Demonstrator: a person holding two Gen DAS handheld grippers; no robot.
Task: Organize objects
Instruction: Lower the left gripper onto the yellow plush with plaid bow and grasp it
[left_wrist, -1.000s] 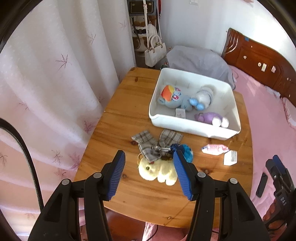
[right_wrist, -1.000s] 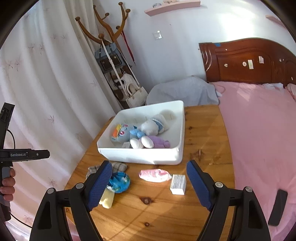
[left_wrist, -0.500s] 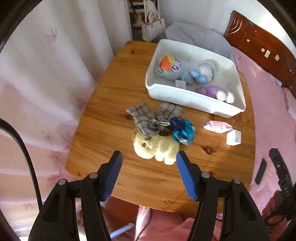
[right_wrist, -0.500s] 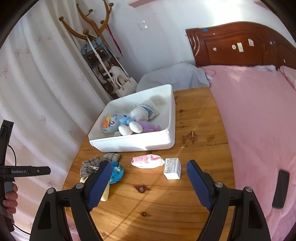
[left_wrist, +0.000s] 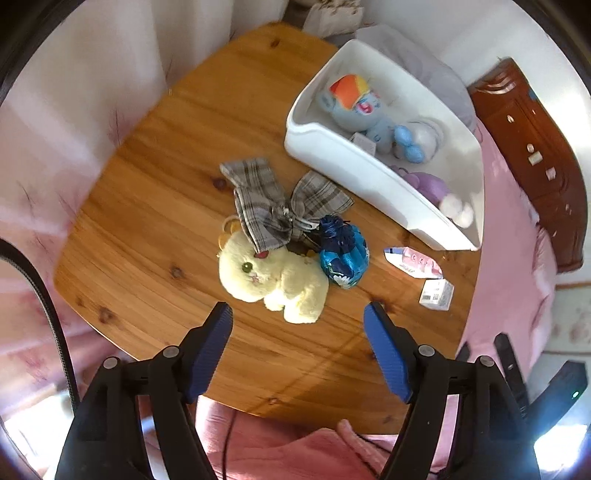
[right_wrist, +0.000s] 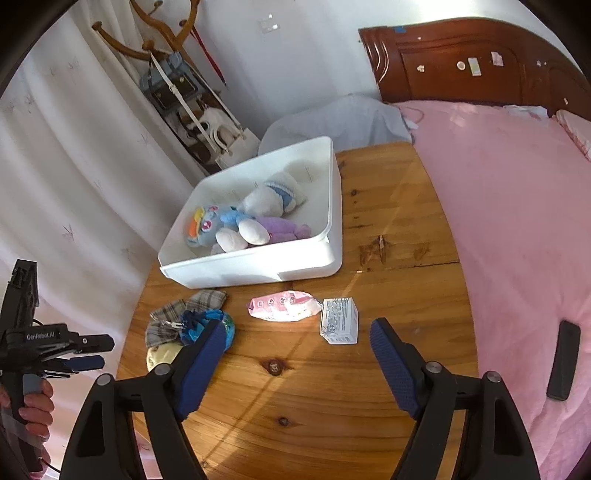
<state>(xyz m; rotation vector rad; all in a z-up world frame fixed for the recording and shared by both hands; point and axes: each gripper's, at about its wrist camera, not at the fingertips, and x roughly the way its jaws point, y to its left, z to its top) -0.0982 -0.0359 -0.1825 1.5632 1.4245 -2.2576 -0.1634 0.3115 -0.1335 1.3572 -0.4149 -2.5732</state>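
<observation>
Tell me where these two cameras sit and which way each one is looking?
Left wrist: on the left gripper, looking steeply down at the yellow plush; its own open blue fingers show.
Right wrist: on the right gripper, looking across the table toward the bed; its open fingers show, and the left gripper at the left edge.
Shared: white bin, pink packet.

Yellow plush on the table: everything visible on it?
The yellow plush animal is pale, fuzzy fabric with a green eye, pink stitched nose and a red mark near its head. It lies on its side on the wooden table, ungripped. The plaid cloth overlaps its head; the blue drawstring pouch touches its back.
</observation>
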